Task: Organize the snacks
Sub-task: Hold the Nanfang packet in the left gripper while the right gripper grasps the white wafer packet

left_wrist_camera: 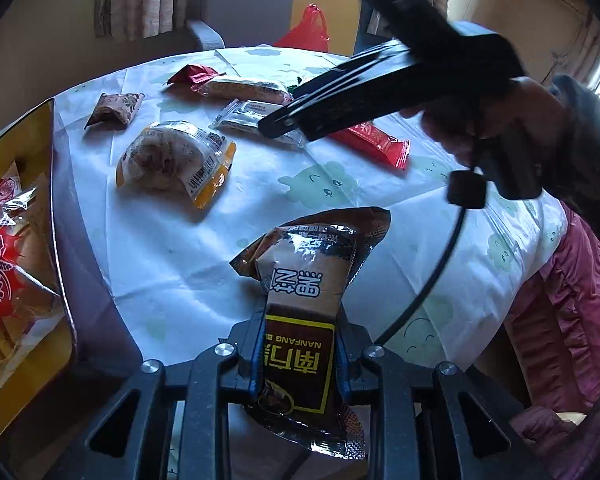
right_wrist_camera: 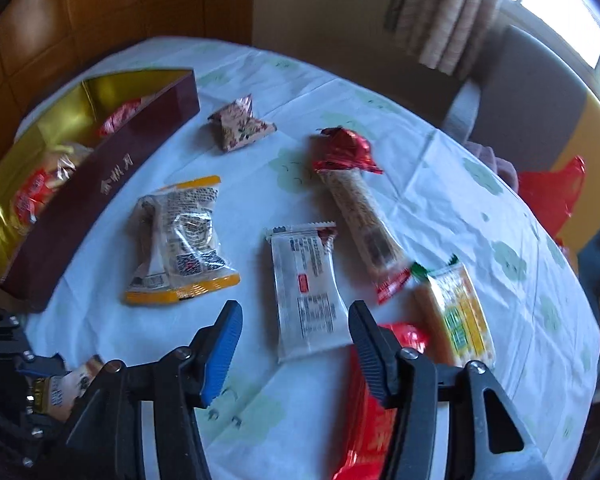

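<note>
A: Left wrist view – left gripper (left_wrist_camera: 300, 344) clamped on a brown pack (left_wrist_camera: 300, 320), held above the near part of the table (left_wrist_camera: 160, 248). Box (left_wrist_camera: 40, 152) at far left w/ snacks inside.

B: Right gripper (right_wrist_camera: 294, 344)?

A: Jaws wide, nothing between, hovering over a white pack (right_wrist_camera: 306, 292). Red pack (right_wrist_camera: 364, 412) under its right finger. Bun pack (right_wrist_camera: 180, 240) to the left, near the box.

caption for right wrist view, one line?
Open right gripper hovers over a white snack packet on the table.
</note>
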`<act>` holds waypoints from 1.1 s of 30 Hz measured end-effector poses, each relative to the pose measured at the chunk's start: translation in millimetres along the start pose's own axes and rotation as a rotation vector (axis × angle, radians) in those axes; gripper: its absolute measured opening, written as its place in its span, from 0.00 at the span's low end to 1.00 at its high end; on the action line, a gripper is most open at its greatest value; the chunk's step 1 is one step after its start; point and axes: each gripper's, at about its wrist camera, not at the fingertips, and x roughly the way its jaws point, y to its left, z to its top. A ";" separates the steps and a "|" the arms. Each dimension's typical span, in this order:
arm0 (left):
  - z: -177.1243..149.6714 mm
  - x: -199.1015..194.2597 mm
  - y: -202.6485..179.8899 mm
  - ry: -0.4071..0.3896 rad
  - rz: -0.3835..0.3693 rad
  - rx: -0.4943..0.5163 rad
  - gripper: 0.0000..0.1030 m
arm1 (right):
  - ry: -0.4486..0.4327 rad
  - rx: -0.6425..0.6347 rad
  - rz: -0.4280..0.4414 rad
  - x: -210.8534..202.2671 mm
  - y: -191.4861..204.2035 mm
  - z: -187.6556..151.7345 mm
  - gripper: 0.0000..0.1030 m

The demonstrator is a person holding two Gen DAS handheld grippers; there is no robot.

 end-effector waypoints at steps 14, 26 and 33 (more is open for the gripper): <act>-0.5 0.3 3.7 -0.007 -0.015 -0.017 0.27 | 0.048 -0.015 -0.021 7.3 15.9 -12.3 0.32; -1.0 -10.9 -7.7 -0.027 0.010 0.040 0.26 | 0.037 0.179 0.012 -37.8 30.5 -97.1 0.33; 9.6 -59.8 -6.0 -0.139 -0.040 0.024 0.26 | 0.007 0.192 -0.027 -37.0 36.2 -99.6 0.33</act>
